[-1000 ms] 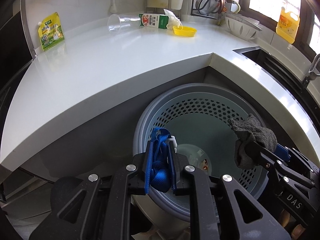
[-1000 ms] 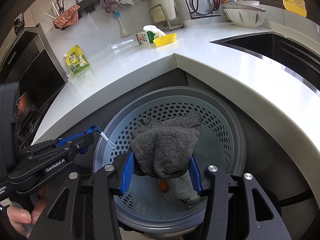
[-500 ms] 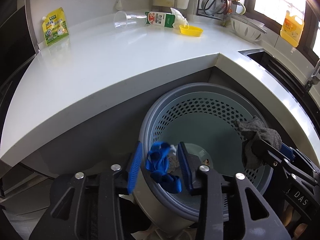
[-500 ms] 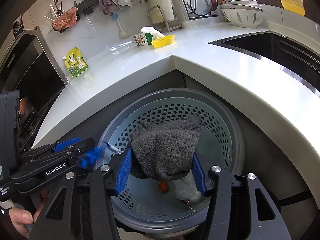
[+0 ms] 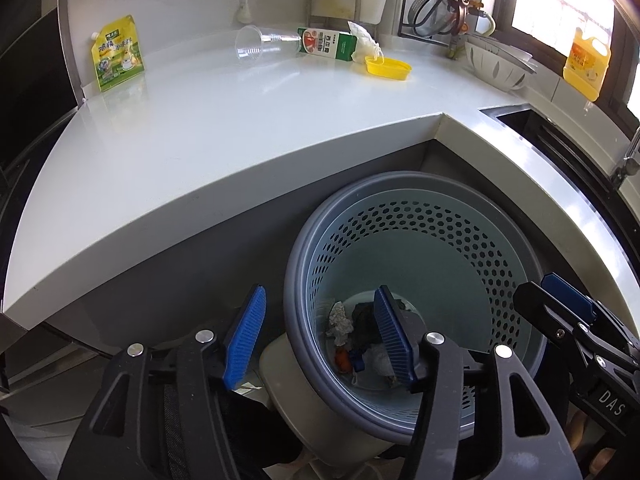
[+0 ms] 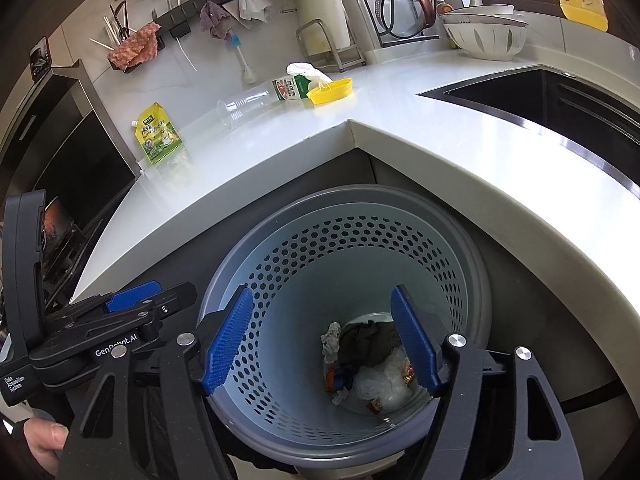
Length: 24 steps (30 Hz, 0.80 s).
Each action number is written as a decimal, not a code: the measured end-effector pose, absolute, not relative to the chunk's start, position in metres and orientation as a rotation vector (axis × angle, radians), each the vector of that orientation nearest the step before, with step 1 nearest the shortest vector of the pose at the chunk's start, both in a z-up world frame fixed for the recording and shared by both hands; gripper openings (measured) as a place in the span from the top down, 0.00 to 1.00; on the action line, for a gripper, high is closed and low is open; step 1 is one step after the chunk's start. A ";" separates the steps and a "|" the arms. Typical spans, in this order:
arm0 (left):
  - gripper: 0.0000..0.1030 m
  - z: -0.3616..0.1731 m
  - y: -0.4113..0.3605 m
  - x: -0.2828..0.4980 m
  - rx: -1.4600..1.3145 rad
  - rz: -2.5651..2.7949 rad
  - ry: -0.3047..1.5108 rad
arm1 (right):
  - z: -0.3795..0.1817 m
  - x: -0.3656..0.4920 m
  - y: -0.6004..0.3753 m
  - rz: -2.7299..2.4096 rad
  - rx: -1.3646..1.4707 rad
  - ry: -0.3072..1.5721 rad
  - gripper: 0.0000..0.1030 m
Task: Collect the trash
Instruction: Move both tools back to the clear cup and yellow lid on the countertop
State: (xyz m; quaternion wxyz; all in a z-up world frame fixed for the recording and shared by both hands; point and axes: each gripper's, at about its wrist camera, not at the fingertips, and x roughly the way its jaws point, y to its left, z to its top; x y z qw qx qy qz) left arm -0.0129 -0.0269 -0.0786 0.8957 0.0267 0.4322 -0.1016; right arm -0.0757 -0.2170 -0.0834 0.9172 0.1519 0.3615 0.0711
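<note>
White counter (image 5: 240,120), sink (image 6: 560,96), sunlit window (image 5: 560,4).

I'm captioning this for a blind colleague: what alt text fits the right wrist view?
The open right gripper hangs over a perforated grey bin holding a dark cloth and crumpled scraps. Behind, a white counter carries a tipped plastic cup, carton and yellow pouch.

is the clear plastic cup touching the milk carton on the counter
Touching. In the left wrist view the clear plastic cup lies on its side with its narrow base butted against the milk carton, no gap between them.
</note>
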 end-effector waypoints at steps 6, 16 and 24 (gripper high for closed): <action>0.39 -0.075 -0.023 -0.015 0.046 -0.205 0.886 | -0.083 -0.076 -0.216 0.146 0.317 0.739 0.33; 0.30 -0.061 -0.011 -0.015 0.020 -0.186 0.850 | -0.073 -0.079 -0.212 0.150 0.310 0.712 0.32; 0.21 -0.040 0.006 -0.007 -0.005 -0.171 0.803 | -0.055 -0.076 -0.209 0.151 0.294 0.667 0.29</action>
